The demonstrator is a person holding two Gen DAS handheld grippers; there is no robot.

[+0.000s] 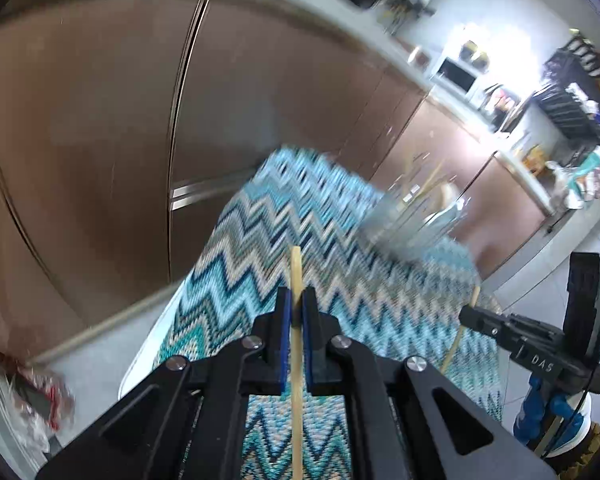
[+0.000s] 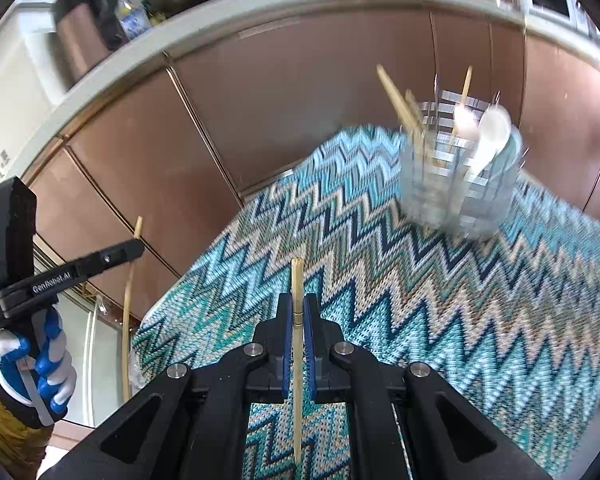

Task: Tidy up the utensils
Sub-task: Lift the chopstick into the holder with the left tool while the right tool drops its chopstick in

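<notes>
Your left gripper (image 1: 296, 310) is closed on a thin wooden stick (image 1: 296, 276), the blue pads (image 1: 286, 320) pressing it from both sides. The stick runs straight along the line of the fingers, its tip standing out past them and its other end passing back beneath the gripper body. It hangs above the zigzag-patterned cloth (image 1: 340, 264) that covers the table.

Your right gripper (image 2: 297, 312) is likewise clamped on a second stick (image 2: 297, 280), a chopstick with a ringed band near the pads (image 2: 287, 320). Its tip also projects forward past the fingers, and the long end trails back under the body, clear of the cloth (image 2: 420, 280) below.

From the right wrist view, your left hand (image 2: 40, 364) in a blue and white glove grips its tool at the left edge of the frame, off the table's left side, with its stick bending downward beside the cabinet fronts (image 2: 260, 100).

The clear holder (image 2: 460, 176) stands at the far right corner of the table. It already carries several wooden sticks (image 2: 396, 96) leaning left and a white spoon (image 2: 494, 128) leaning right. Motion blur softens it in both views, so the count of pieces inside cannot be told. Both gripped sticks are well apart from the holder.
</notes>
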